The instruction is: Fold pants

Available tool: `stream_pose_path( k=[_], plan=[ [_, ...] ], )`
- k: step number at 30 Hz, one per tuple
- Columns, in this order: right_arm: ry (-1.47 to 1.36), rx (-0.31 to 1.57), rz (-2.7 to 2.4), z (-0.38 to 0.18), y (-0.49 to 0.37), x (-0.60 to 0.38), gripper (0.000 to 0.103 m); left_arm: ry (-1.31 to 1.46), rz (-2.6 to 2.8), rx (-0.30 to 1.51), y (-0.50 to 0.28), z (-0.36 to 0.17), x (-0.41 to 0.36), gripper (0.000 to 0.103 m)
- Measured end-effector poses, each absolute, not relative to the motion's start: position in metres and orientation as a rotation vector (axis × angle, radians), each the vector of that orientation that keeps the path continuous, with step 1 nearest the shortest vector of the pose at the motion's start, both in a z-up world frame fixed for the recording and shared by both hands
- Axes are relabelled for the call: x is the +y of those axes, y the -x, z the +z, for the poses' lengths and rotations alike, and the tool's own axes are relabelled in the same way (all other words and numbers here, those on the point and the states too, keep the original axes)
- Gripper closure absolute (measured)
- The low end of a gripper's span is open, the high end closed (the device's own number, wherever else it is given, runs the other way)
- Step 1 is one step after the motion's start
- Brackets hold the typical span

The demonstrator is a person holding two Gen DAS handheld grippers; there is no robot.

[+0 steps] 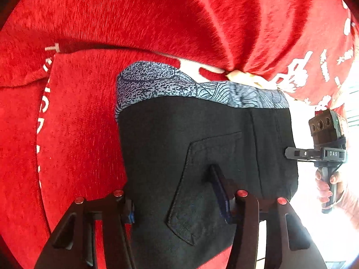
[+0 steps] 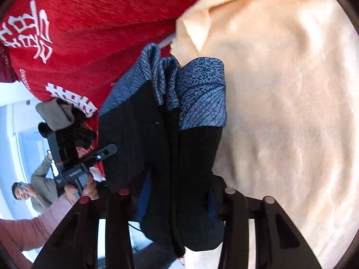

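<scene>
Left wrist: my left fingers (image 1: 179, 201) pinch the black pants (image 1: 202, 134). Right fingers (image 2: 172, 204) clamp bunched layers; I judge uneven pulling could skew the fold.

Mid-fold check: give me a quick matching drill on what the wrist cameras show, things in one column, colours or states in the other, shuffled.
Things:
1. pants
2. blanket
3. red cloth
4. left hand-held gripper

Descriptions:
A. cream, plush
B. black with a blue-grey patterned band
C. closed on the black fabric
D. bears white characters

Pairs: 1-B, 2-A, 3-D, 4-C
</scene>
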State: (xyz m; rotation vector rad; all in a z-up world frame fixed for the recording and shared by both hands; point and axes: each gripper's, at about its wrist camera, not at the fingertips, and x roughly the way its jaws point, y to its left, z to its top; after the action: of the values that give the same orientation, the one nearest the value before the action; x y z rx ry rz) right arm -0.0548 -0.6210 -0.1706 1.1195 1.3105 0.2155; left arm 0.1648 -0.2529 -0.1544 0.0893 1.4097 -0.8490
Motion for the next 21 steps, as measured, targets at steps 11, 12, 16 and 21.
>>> stream_pose_path(
  k=[11, 12, 16, 21],
  plan=[
    [-1.193, 1.2, 0.233, -0.107, 0.078, -0.556, 0.063, -0.119, -0.834, 1.398, -0.142, -0.096, -0.163, 0.048],
    [-1.195, 1.195, 0.237, -0.103, 0.081, -0.546, 0.063, -0.127, -0.827, 1.4, -0.139, -0.095, -0.153, 0.048],
    [-1.22, 1.197, 0.243, -0.102, 0.091, -0.503, 0.063, -0.158, -0.792, 1.41, -0.127, -0.111, -0.122, 0.048],
    [-1.232, 1.25, 0.225, -0.131, 0.103, -0.464, 0.063, -0.266, -0.652, 1.405, -0.118, -0.165, -0.096, 0.028]
  ],
)
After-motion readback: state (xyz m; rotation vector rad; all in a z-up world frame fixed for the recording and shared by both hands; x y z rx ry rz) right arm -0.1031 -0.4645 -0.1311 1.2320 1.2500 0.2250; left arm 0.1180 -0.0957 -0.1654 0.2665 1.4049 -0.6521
